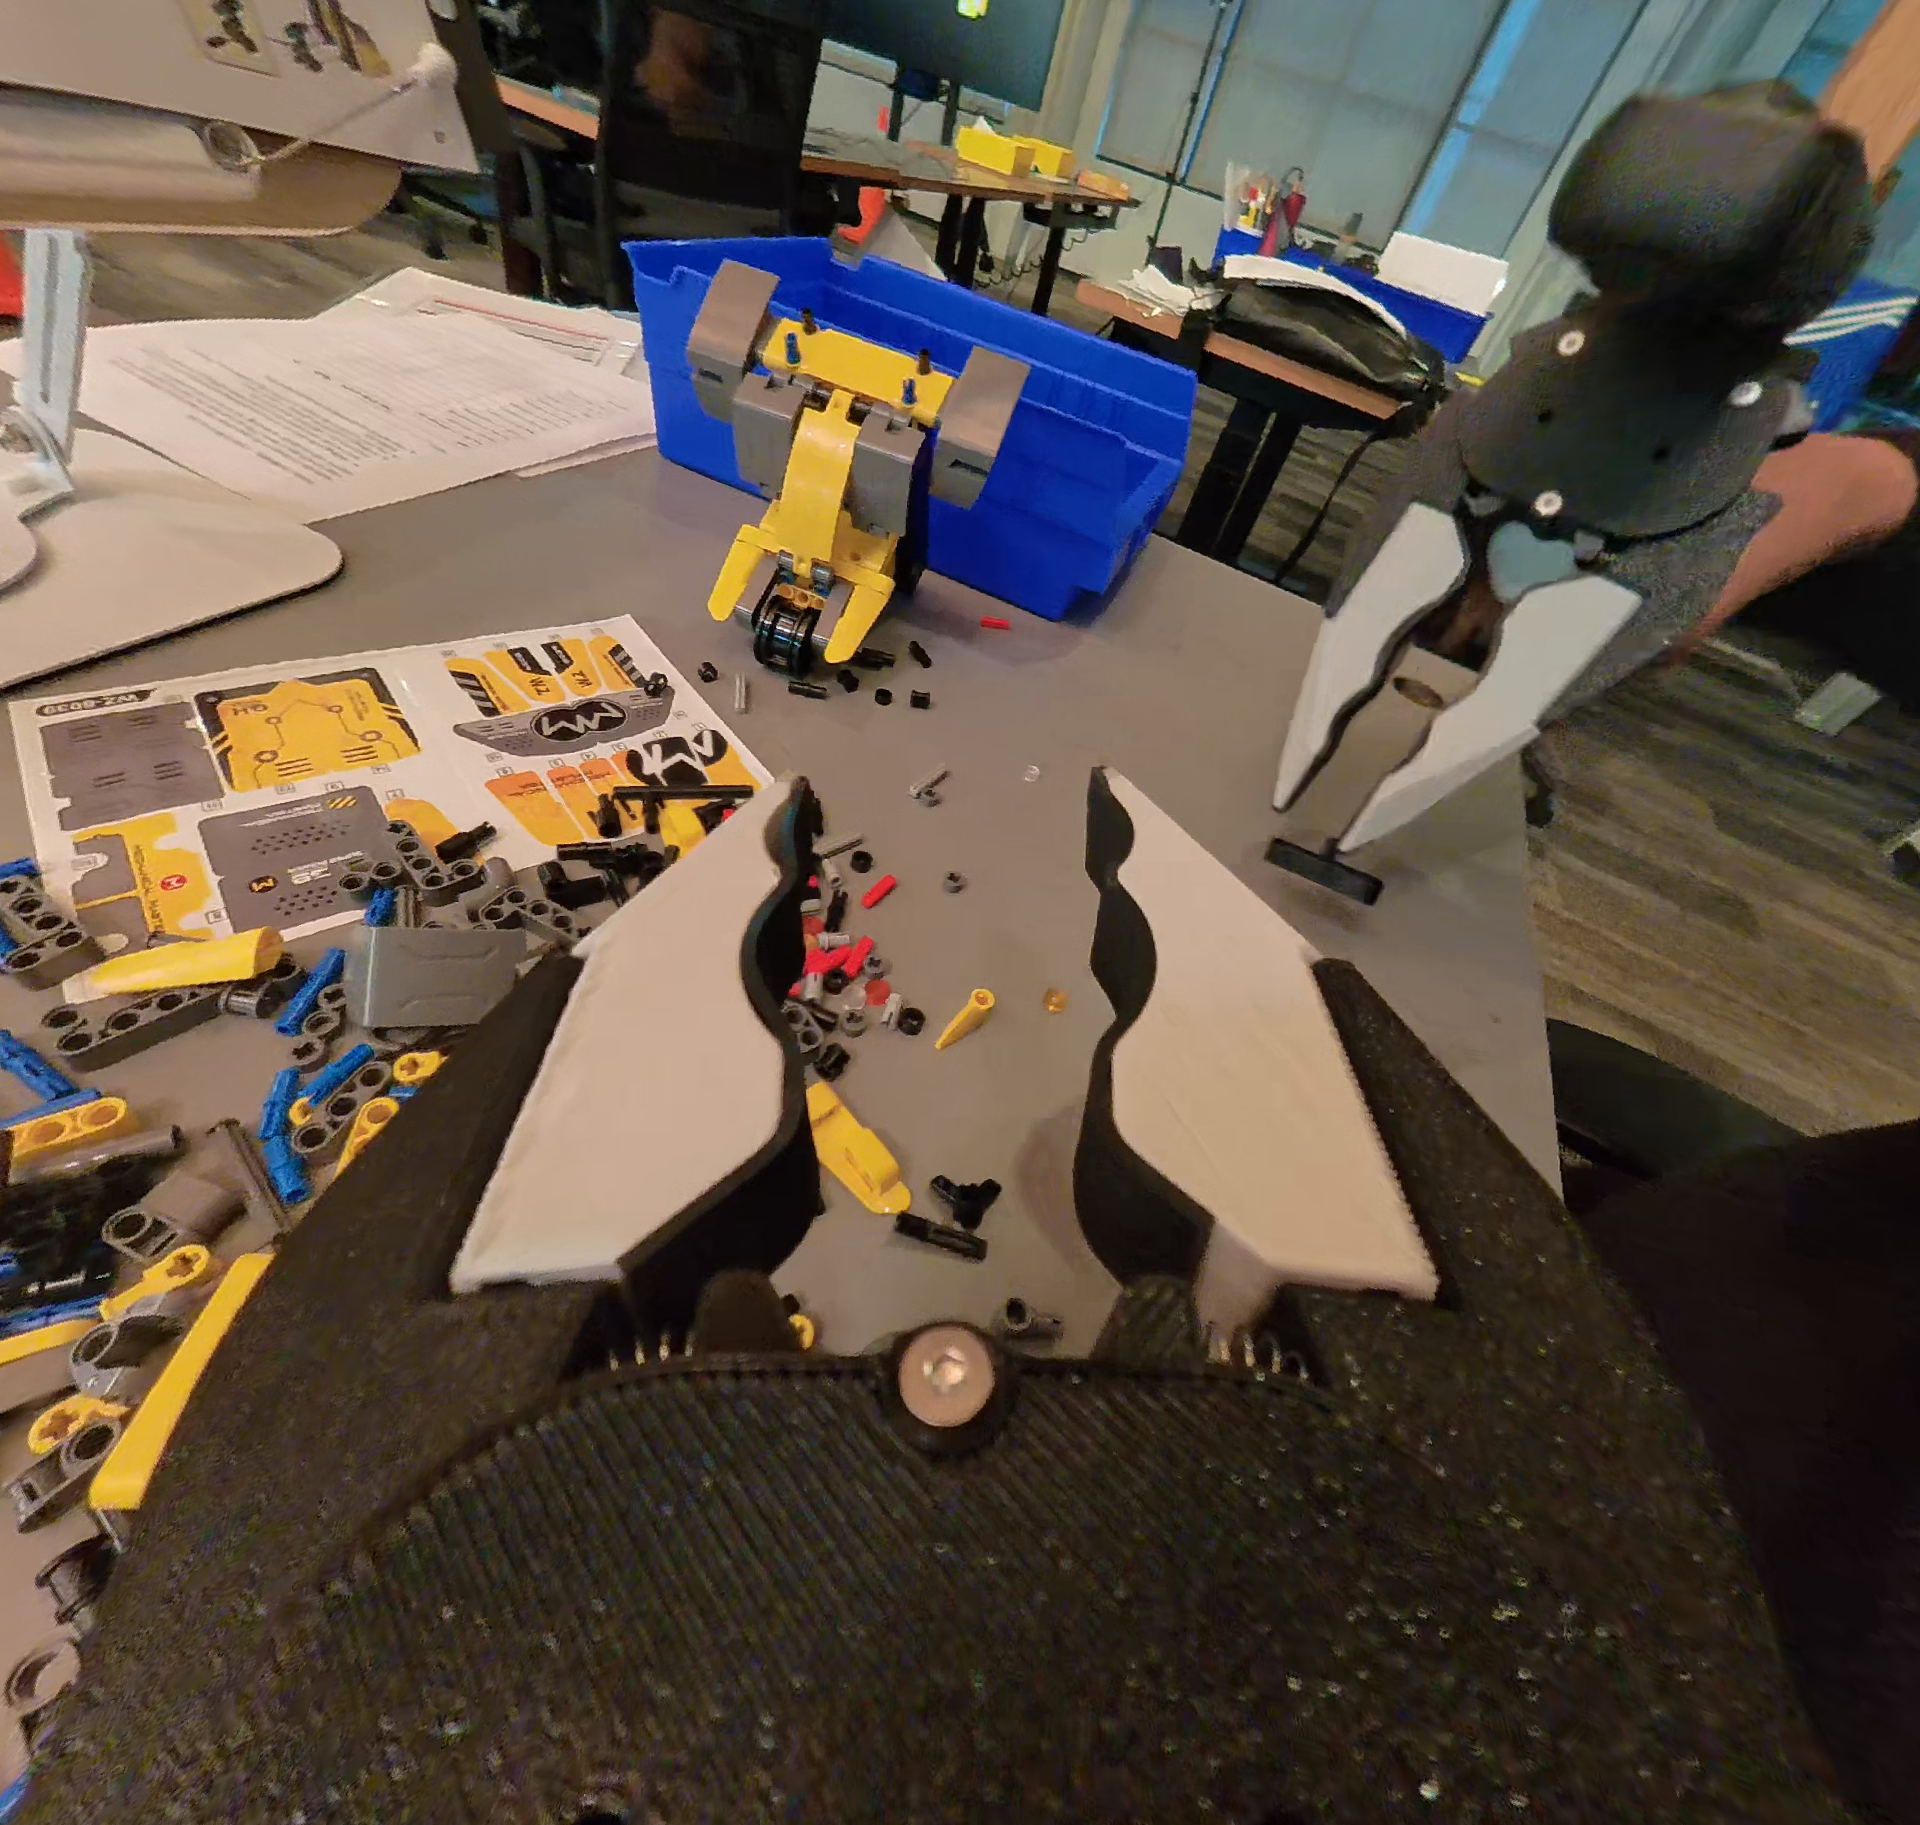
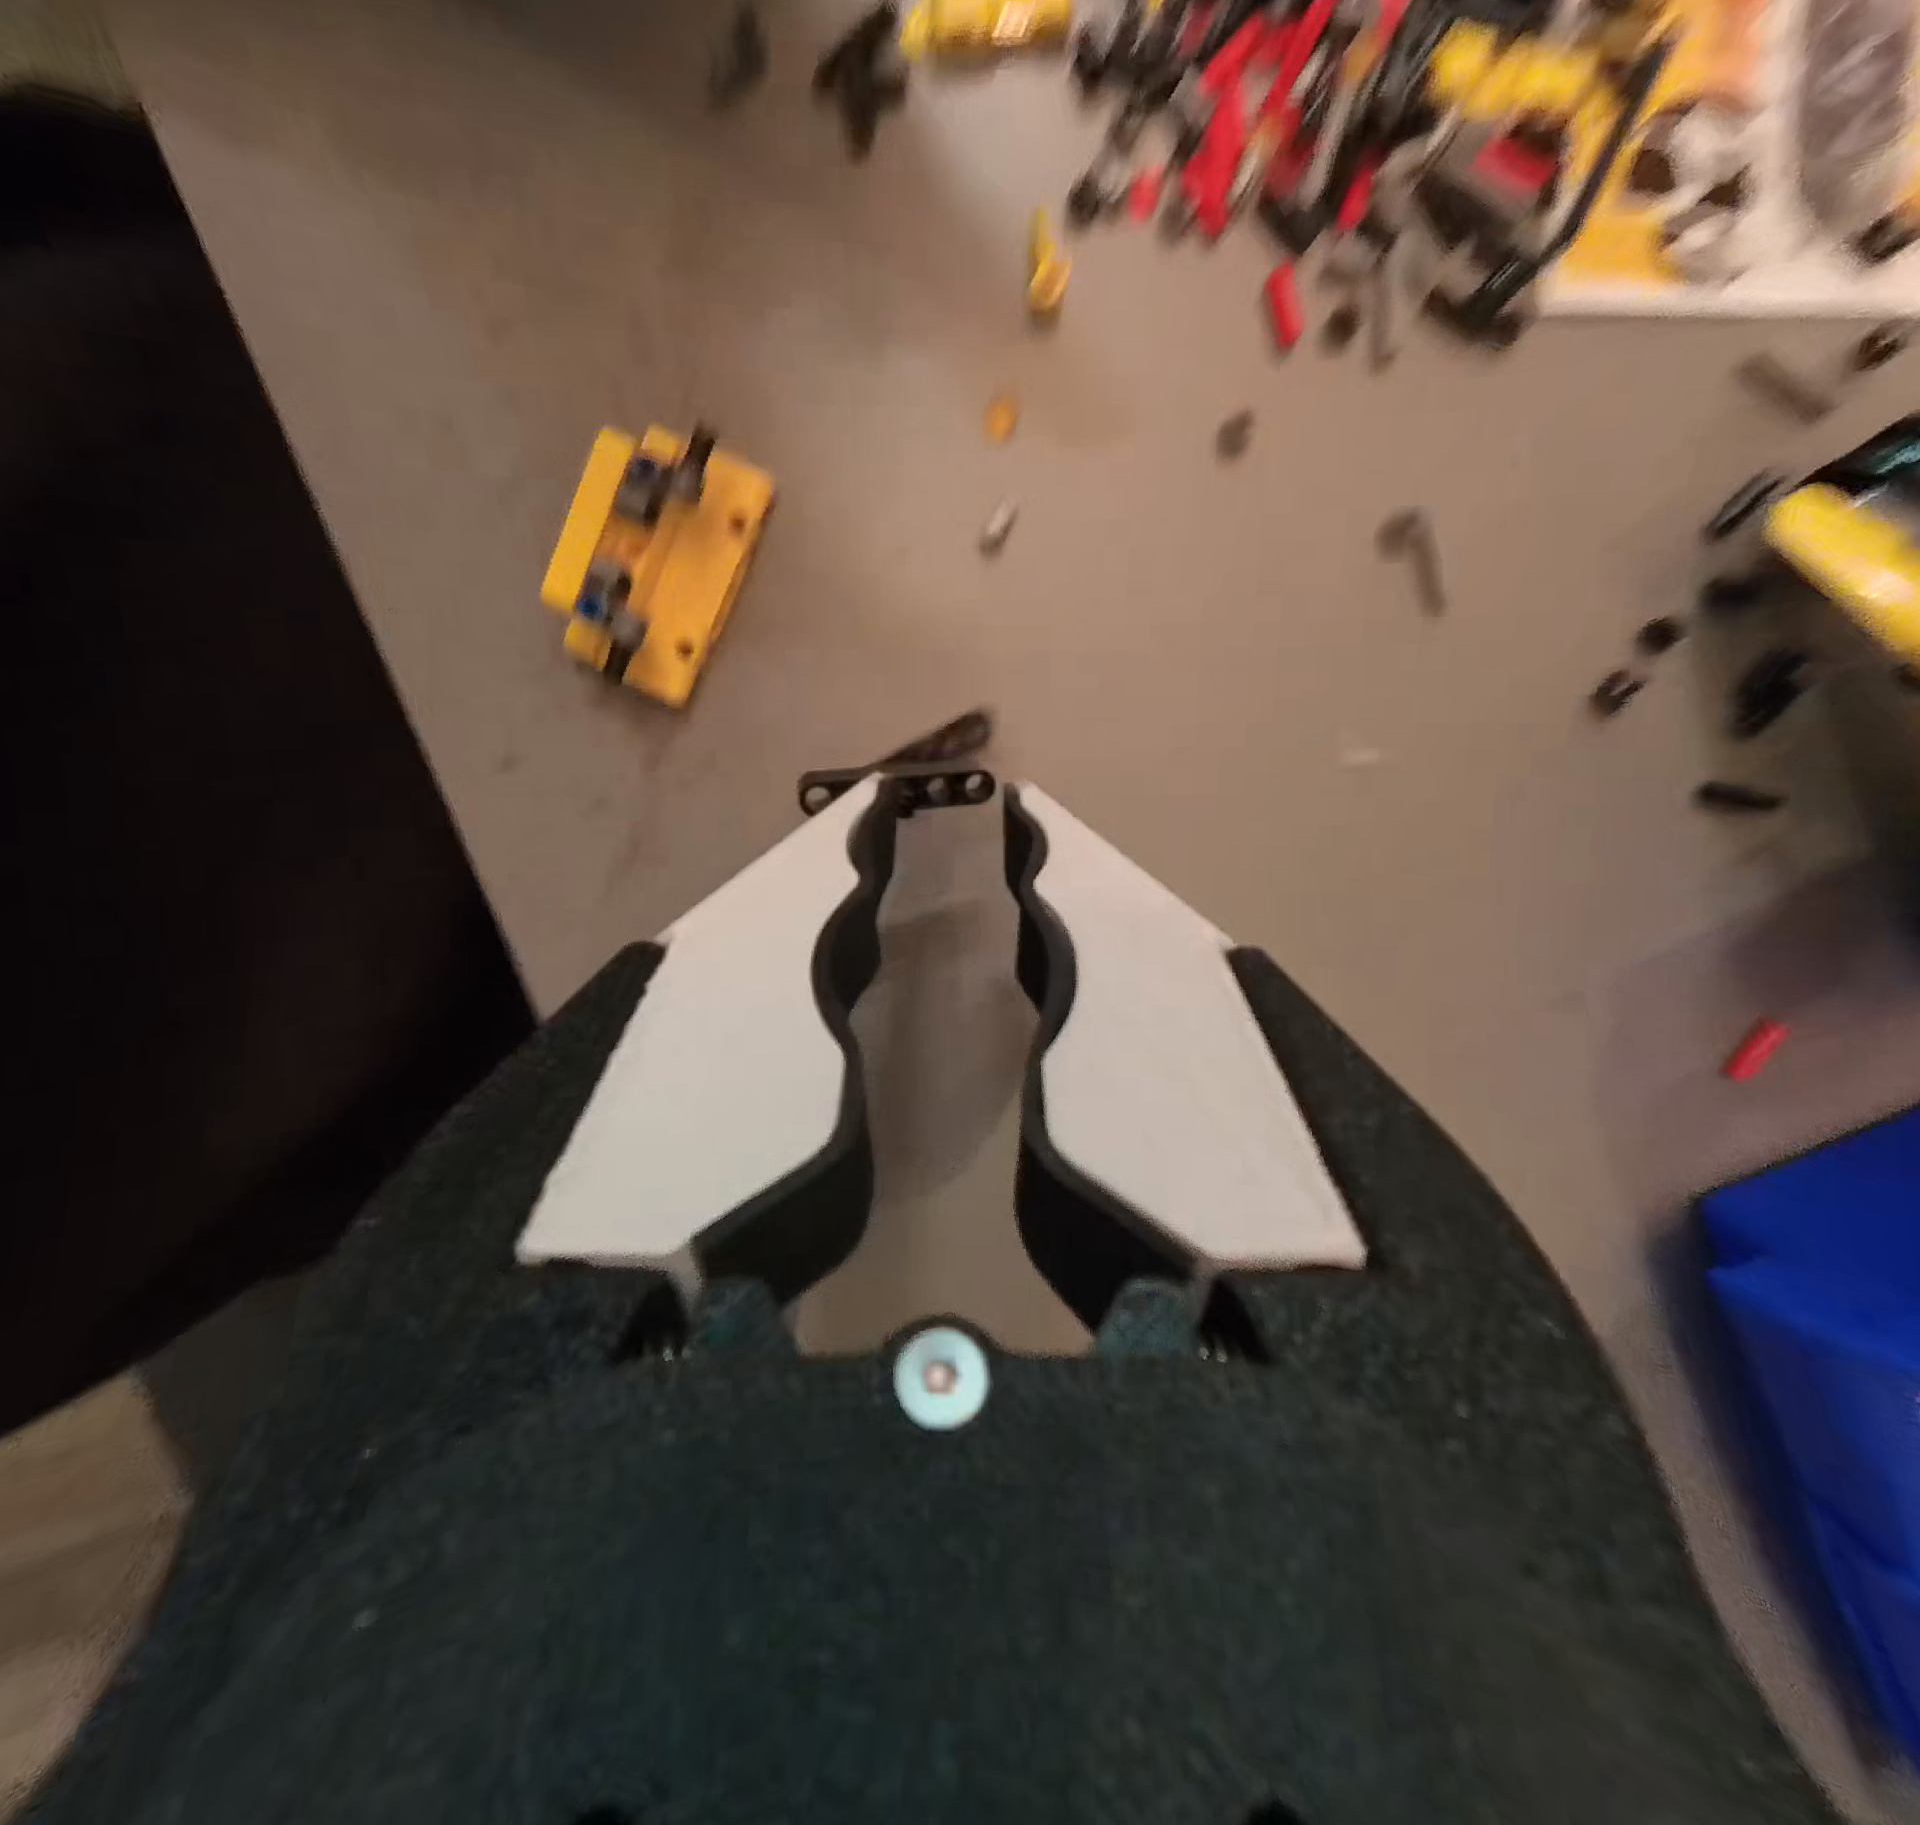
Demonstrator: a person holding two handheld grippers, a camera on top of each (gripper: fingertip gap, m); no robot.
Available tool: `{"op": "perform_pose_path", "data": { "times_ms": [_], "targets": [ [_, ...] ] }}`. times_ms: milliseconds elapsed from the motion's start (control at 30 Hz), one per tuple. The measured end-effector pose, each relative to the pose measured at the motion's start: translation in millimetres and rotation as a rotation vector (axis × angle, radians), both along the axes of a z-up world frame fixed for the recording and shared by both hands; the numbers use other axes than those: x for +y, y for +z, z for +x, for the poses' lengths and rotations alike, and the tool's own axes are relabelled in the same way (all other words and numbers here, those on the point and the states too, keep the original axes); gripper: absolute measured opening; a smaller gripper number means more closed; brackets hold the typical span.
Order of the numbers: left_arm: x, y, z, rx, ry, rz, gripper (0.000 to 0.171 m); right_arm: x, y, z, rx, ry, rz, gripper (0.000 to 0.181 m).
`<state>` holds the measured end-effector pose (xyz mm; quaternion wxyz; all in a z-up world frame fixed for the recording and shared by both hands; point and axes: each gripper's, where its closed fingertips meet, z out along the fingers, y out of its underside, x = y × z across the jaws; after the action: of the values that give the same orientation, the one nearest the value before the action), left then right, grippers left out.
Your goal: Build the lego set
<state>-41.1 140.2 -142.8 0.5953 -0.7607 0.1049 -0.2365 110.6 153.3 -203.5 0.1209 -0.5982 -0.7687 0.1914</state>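
My left gripper [image 1: 951, 788] is open and empty, hovering over small loose red, grey and black pins [image 1: 852, 954] on the grey table [image 1: 1174, 695]. My right gripper [image 2: 942, 790] is open, pointing down near the table's edge; it also shows in the left wrist view [image 1: 1320, 825]. Its tips are at a thin black beam [image 2: 899, 788] lying flat on the table, also seen in the left wrist view [image 1: 1325, 869]. The beam runs across under the left fingertip; the jaws are not closed on it. A small yellow sub-assembly [image 2: 660, 570] lies just beyond the right gripper.
A partly built yellow and grey model [image 1: 831, 487] leans on a blue bin [image 1: 1049, 425]. A sticker sheet [image 1: 312, 767] and a pile of loose parts [image 1: 208, 1069] lie at left. An instruction booklet [image 1: 208, 9] on a stand and papers [image 1: 364, 393] sit behind. The table edge is close on the right. Spacing between my two grippers at the tips: around 15 centimeters.
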Motion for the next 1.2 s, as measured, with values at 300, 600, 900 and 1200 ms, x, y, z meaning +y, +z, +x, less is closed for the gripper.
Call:
{"op": "perform_pose_path", "data": {
  "times_ms": [300,600,900,1200],
  "targets": [
    [0,-2,-4,-0.001,0.017,-0.009,0.050,59,-21,-57,0.049,-0.066,0.043,0.014],
    [-1,-1,2,-0.029,-0.018,-0.015,0.051,69,-25,-60,0.057,-0.107,0.042,0.021],
    [-1,-1,2,-0.032,-0.020,-0.014,0.051,76,-47,-73,0.024,-0.168,0.065,0.046],
    [-3,-1,10,-0.042,-0.068,-0.015,0.051,54,-20,-59,0.044,0.009,0.182,0.038]
  ]
}}
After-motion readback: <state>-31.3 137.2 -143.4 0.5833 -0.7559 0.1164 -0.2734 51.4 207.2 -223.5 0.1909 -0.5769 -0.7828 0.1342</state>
